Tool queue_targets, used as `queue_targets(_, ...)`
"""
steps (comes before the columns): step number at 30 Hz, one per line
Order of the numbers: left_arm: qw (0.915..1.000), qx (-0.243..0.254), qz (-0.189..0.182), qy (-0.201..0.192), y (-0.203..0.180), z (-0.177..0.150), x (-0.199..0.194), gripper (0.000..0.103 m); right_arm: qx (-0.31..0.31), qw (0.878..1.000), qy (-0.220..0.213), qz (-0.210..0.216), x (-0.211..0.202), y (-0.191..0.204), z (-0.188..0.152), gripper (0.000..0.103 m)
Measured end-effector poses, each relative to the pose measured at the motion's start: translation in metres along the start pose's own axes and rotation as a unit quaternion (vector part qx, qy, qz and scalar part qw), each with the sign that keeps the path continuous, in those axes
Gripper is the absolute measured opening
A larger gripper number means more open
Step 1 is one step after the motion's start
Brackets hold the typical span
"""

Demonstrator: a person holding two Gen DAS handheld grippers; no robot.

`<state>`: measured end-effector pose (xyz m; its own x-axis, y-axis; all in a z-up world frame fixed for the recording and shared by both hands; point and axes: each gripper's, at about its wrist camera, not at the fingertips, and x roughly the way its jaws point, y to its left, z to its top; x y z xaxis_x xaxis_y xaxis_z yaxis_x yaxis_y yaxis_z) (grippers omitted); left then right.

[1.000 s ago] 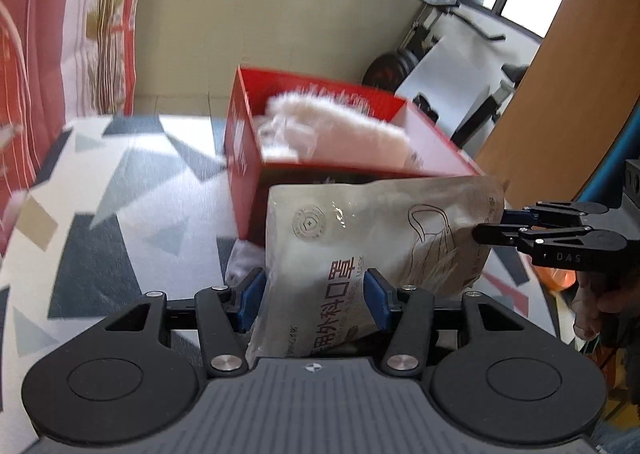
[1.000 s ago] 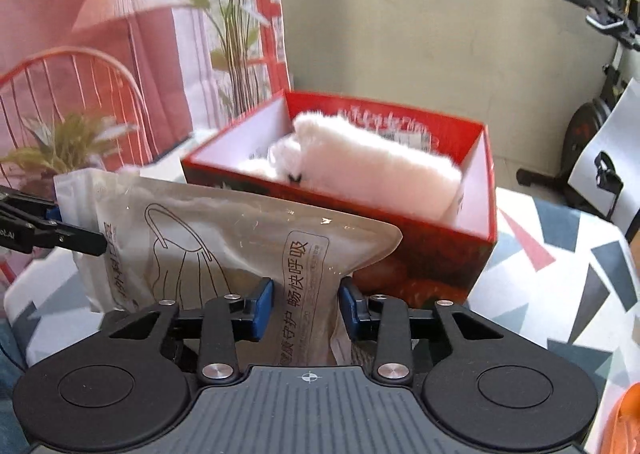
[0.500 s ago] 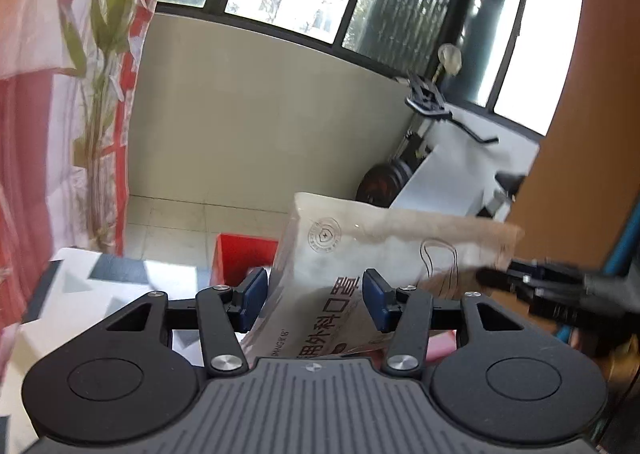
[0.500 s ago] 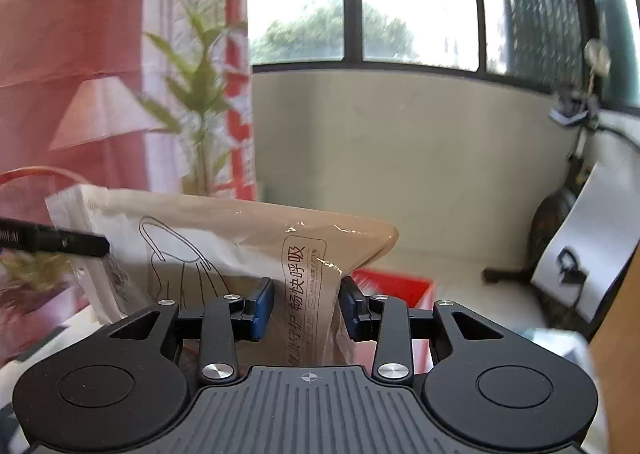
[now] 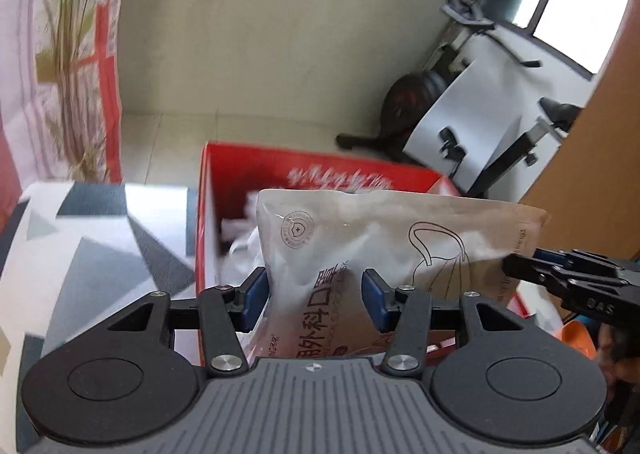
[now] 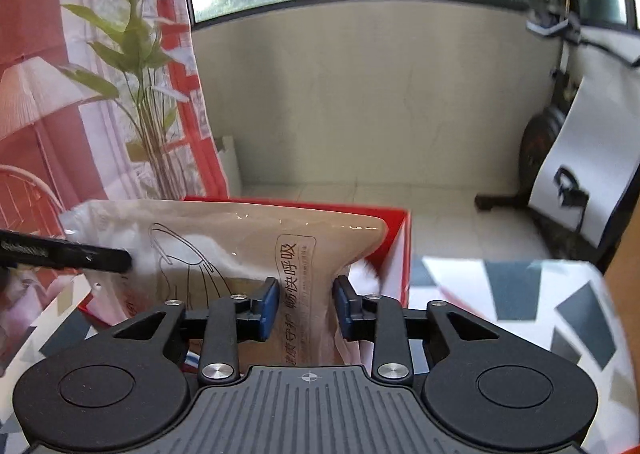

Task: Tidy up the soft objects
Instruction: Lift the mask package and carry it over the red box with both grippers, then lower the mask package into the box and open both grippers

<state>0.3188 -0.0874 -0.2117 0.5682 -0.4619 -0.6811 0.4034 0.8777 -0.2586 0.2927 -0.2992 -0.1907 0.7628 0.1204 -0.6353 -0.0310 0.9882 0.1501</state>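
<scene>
A beige plastic mask pack [image 5: 384, 250] with printed lettering hangs between my two grippers, over the open red box [image 5: 240, 169]. My left gripper [image 5: 314, 296] is shut on one end of the pack. My right gripper [image 6: 305, 306] is shut on the other end of the pack [image 6: 240, 246]; it also shows at the right of the left wrist view [image 5: 532, 268]. The left gripper's fingers show at the left of the right wrist view [image 6: 80, 256]. White fluffy stuff [image 5: 240, 225] lies in the box, mostly hidden by the pack. The box's red far wall shows past the pack in the right wrist view [image 6: 396, 221].
The box stands on a table with a grey-and-white triangle cloth [image 5: 92, 250]. A red-and-white curtain and a plant [image 6: 148, 93] are at the left. An exercise bike [image 5: 480, 121] stands on the floor behind. An orange object [image 5: 576, 338] sits low right.
Both grippers have come down with the pack from a raised position; the red box and table are back in view beneath and behind it. Both grips are unchanged.
</scene>
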Motion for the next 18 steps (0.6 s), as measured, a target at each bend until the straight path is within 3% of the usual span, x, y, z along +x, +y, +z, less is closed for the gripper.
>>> queue_targets(10, 0.9998, -0.005, 0.006, 0.020, 0.024, -0.004, 0.001, 0.054, 0.031, 0.996, 0.084, -0.018, 0.042, -0.004, -0.010, 0.026)
queue_targets(16, 0.9993, -0.029, 0.001, -0.023, 0.029, 0.002, -0.022, 0.053, 0.050, 0.990, 0.129, -0.025, 0.063, -0.014, -0.012, 0.020)
queue_targets(18, 0.9989, -0.027, 0.006, -0.039, 0.027, 0.005, -0.027, 0.043, 0.044, 0.989, 0.141, -0.030, 0.069, -0.013, -0.011, 0.019)
